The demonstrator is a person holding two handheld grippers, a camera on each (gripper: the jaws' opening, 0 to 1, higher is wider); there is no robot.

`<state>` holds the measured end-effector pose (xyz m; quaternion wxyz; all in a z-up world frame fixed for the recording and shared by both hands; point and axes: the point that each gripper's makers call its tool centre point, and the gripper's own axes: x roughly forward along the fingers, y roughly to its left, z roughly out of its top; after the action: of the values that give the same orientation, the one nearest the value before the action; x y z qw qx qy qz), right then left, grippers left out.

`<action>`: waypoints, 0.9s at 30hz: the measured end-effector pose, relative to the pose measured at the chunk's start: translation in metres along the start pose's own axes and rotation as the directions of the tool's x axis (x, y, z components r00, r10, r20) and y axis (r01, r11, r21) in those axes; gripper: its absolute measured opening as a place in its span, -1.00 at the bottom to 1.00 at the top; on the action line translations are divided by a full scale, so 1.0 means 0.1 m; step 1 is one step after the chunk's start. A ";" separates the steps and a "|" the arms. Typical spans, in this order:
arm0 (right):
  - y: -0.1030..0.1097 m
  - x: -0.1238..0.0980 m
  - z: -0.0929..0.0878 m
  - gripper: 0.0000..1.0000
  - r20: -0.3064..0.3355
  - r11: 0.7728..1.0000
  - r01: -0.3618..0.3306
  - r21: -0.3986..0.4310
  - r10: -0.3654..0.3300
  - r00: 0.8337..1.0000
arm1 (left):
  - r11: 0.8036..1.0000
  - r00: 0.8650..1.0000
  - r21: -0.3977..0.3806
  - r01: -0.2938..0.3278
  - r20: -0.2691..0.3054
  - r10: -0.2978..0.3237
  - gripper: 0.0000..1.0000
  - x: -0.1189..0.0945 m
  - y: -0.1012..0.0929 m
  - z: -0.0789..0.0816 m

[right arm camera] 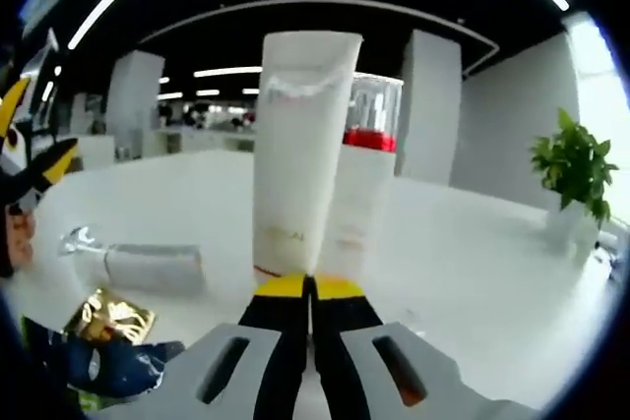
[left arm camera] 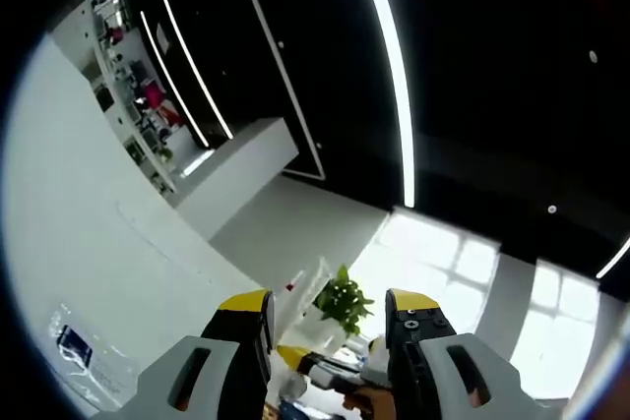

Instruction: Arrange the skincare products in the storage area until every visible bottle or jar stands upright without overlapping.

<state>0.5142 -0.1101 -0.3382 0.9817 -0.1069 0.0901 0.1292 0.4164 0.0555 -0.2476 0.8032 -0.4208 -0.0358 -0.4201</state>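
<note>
A tall white tube (right arm camera: 300,145) stands upright on the white table (right arm camera: 472,263), just past the tips of my right gripper (right arm camera: 311,287), whose jaws are shut with nothing seen between them. Close behind the tube stands a white bottle (right arm camera: 366,179) with a clear cap and a red band. A silver tube (right arm camera: 148,266) lies on its side to the left. My left gripper (left arm camera: 330,314) points up toward the ceiling, open and holding nothing; it also shows in the right gripper view as the left gripper (right arm camera: 30,169) at the left edge.
A gold packet (right arm camera: 108,319) and a dark blue packet (right arm camera: 113,363) lie near the front left. A potted plant (right arm camera: 574,169) stands at the right; the same plant (left arm camera: 343,302) shows between the left jaws. Bare table lies between the bottle and the plant.
</note>
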 end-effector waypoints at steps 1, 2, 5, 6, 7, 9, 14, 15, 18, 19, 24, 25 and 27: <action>0.01 0.01 -0.01 -1.00 0.000 1.000 -0.005 0.000 0.005 1.000 | 1.000 1.000 -0.001 -0.001 0.001 0.001 -0.08 0.00 0.01 0.01; 0.03 0.02 0.00 -1.00 0.006 1.000 -0.018 0.001 0.018 1.000 | 1.000 1.000 -0.002 -0.002 0.001 0.002 -0.08 0.00 0.02 0.01; 0.14 0.07 0.03 -1.00 0.015 0.998 -0.061 -0.005 0.061 0.998 | 1.000 1.000 -0.001 -0.003 0.000 0.003 -0.08 0.00 0.01 0.00; 0.14 0.08 0.04 -1.00 0.017 0.998 -0.064 -0.009 0.064 0.998 | 1.000 1.000 0.000 -0.003 -0.002 0.003 -0.08 0.00 0.01 0.00; 0.14 0.09 0.04 -1.00 0.020 0.998 -0.064 -0.015 0.064 0.998 | 1.000 1.000 0.000 -0.004 -0.003 0.004 -0.08 0.00 0.01 0.00; 0.12 0.10 0.05 -1.00 0.024 0.998 -0.067 -0.008 0.067 0.997 | 1.000 1.000 0.002 -0.004 -0.006 0.004 -0.08 0.00 0.00 -0.02; 0.14 0.17 0.08 -1.00 0.053 0.995 -0.104 0.004 0.104 0.993 | 1.000 1.000 0.005 -0.007 -0.009 0.007 -0.08 0.00 0.01 -0.03; 0.18 0.18 0.10 -1.00 0.065 0.992 -0.123 -0.008 0.123 0.990 | 1.000 1.000 0.005 -0.007 -0.009 0.007 -0.08 0.00 0.00 -0.03; 0.18 0.19 0.11 -1.00 0.069 0.992 -0.122 -0.023 0.123 0.990 | 1.000 1.000 0.006 -0.006 -0.009 0.006 -0.08 -0.01 -0.04 -0.06; 0.18 0.19 0.11 -1.00 0.071 0.992 -0.124 -0.026 0.126 0.990 | 1.000 1.000 0.007 -0.007 -0.010 0.007 -0.08 -0.02 -0.04 -0.06; 0.14 0.22 0.15 -1.00 0.096 0.993 -0.112 -0.038 0.115 0.989 | 1.000 1.000 0.009 -0.011 -0.013 0.011 -0.08 -0.02 -0.03 -0.07; 0.14 0.23 0.15 -1.00 0.098 0.993 -0.109 -0.041 0.113 0.989 | 1.000 1.000 0.011 -0.014 -0.015 0.014 -0.08 -0.02 -0.02 -0.08; 0.14 0.23 0.15 -1.00 0.103 0.993 -0.109 -0.049 0.114 0.988 | 1.000 1.000 0.013 -0.016 -0.018 0.016 -0.08 -0.02 0.00 -0.07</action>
<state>0.5340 -0.0879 -0.3305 0.9738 -0.1157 0.0411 0.1914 0.4127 0.0513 -0.2528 0.8095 -0.4123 -0.0279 -0.4171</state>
